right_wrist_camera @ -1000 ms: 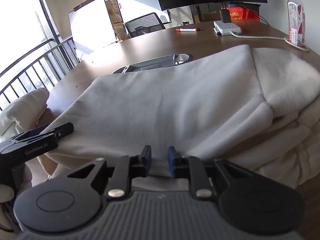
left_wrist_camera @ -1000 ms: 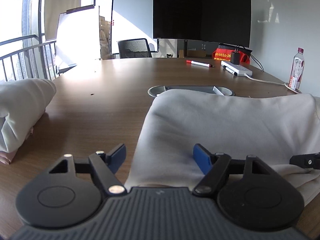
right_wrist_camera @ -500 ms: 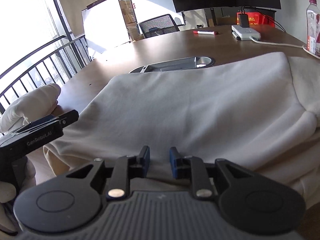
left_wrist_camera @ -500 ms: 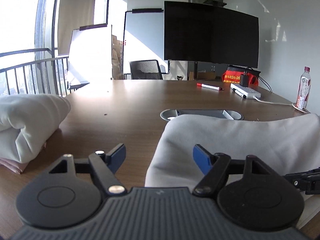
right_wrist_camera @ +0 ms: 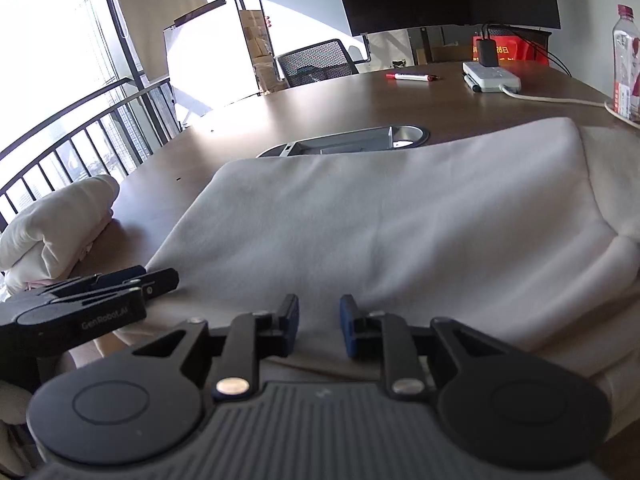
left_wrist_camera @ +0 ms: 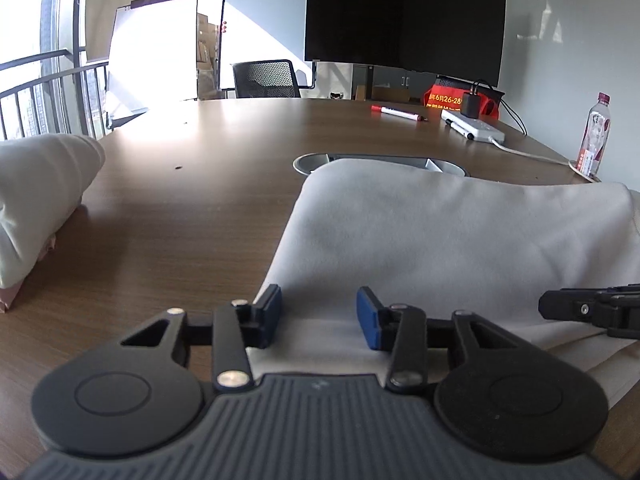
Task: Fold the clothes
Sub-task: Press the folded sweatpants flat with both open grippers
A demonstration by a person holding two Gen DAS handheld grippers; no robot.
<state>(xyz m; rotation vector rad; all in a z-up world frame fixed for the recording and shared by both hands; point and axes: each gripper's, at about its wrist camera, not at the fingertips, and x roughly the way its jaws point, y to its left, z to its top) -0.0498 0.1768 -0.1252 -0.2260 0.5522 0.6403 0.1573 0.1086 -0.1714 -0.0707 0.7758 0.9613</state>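
- A cream fleece garment [left_wrist_camera: 460, 240] lies spread over the lower right of the brown wooden table [left_wrist_camera: 200, 208], its far edge covering part of the grey oval cable hatch [left_wrist_camera: 384, 160] at the table's centre.
- The left gripper [left_wrist_camera: 319, 316] sits at the garment's near-left corner; its blue-padded jaws are closing with the cloth edge between them, and a gap to each pad is visible.
- The right gripper [right_wrist_camera: 319, 326] sits on the near hem in the lower middle of its own view; its jaws are narrow, cloth runs between the pads, but I cannot tell whether they pinch it.
- A rolled pale bundle of clothes [right_wrist_camera: 60, 232] rests at the left edge of the table, well apart from the garment.
- Across the far side lie a red-and-white marker pen [left_wrist_camera: 398, 113] and a white power strip [left_wrist_camera: 474, 130] with a black plug and cable; a clear plastic bottle [left_wrist_camera: 596, 136] stands at the right.
- Beyond the table stand a black mesh chair [left_wrist_camera: 266, 79], a large dark screen [left_wrist_camera: 404, 20] and a whiteboard easel [left_wrist_camera: 154, 48].
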